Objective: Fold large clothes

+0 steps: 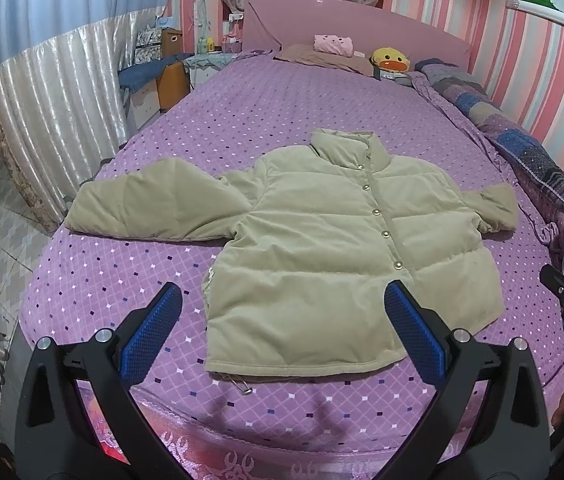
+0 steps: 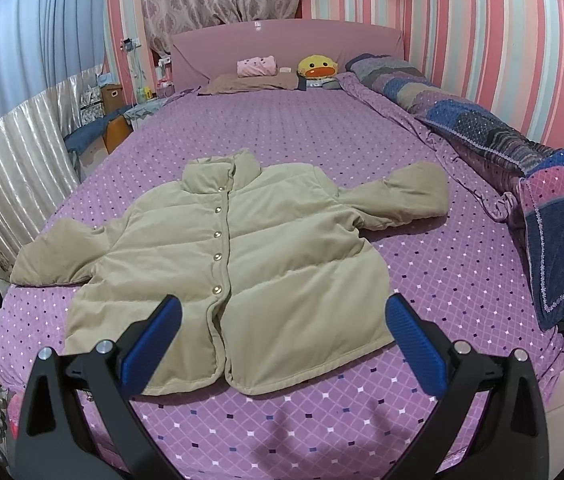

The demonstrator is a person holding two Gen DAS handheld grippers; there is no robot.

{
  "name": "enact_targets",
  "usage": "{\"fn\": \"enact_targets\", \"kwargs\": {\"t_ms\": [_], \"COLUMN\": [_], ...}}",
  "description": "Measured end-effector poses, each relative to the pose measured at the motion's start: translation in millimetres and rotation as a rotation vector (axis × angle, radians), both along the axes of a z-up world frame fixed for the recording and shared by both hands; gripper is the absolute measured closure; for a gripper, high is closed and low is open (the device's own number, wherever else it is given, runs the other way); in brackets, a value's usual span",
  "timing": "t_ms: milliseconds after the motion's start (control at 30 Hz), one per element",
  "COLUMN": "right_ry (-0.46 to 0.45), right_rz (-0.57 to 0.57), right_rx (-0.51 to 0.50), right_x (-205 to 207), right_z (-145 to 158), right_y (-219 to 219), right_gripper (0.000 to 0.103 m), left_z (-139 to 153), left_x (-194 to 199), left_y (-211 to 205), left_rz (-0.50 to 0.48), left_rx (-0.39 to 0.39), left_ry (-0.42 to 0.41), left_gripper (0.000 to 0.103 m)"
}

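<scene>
Beige puffer jacket (image 1: pixel 322 248) lies flat and front-up on the purple diamond-pattern bedspread (image 1: pixel 121 272), centre of the left wrist view, centre-left in the right wrist view (image 2: pixel 241 256). It is snapped shut down the placket, collar standing toward the headboard, hem toward the cameras. Both sleeves are spread out: one long toward the left of the frame (image 1: pixel 153 208), one shorter-looking toward the right (image 1: pixel 490 208).

Left gripper (image 1: pixel 282 320) hangs above the hem with its blue pads far apart and nothing between them. Right gripper (image 2: pixel 282 320) does the same in its own view, jaws wide and empty. Its black body also shows at the right edge of the left wrist view. Neither touches the fabric.

Handling, as a judgement: quilted and padded, so soft and bulky, probably light for its size. It will likely spring back and resist a sharp crease. The corduroy-like face looks grippy rather than slick. Nothing fragile apart from the metal snaps (image 1: pixel 376 212). A thin pinch may slip off the puffy fill.

Best holds: the sleeve cuffs and the hem corners, where the seams give a firmer edge. Probably start at the left sleeve end and fold it across the chest. A drawcord toggle sticks out at the hem (image 1: pixel 241 386) and could snag.

Folded quilt (image 2: pixel 522 184) runs along the right side of the bed, well apart.
</scene>
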State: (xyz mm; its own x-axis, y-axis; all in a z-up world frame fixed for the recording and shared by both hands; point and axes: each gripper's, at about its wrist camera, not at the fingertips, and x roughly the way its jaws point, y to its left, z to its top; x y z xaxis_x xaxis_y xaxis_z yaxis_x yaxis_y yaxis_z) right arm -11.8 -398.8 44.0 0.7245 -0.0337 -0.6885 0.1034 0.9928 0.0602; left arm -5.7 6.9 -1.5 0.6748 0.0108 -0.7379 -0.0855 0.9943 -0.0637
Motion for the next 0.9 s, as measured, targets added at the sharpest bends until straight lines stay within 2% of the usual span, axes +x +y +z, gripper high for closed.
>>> {"fn": "enact_targets", "kwargs": {"t_ms": [633, 767, 900], "right_ry": [0.021, 0.031, 0.026], "right_rz": [0.021, 0.032, 0.038], "right_rx": [0.001, 0.042, 0.006], "right_x": [8.2, 11.9, 16.9], "right_z": [-11.4, -15.9, -17.9], "right_y": [7.8, 6.3, 11.7], "right_gripper": [0.002, 0.002, 0.002], "left_z": [-18.7, -24.3, -30.1], "left_x": [14.6, 18.8, 23.5], "left_y": [12.6, 18.7, 26.0], "left_rz": [0.039, 0.049, 0.068], "left_rx": [-0.01, -0.017, -0.014], "left_ry": [0.044, 0.061, 0.074], "left_gripper": [0.003, 0.003, 0.003]}}
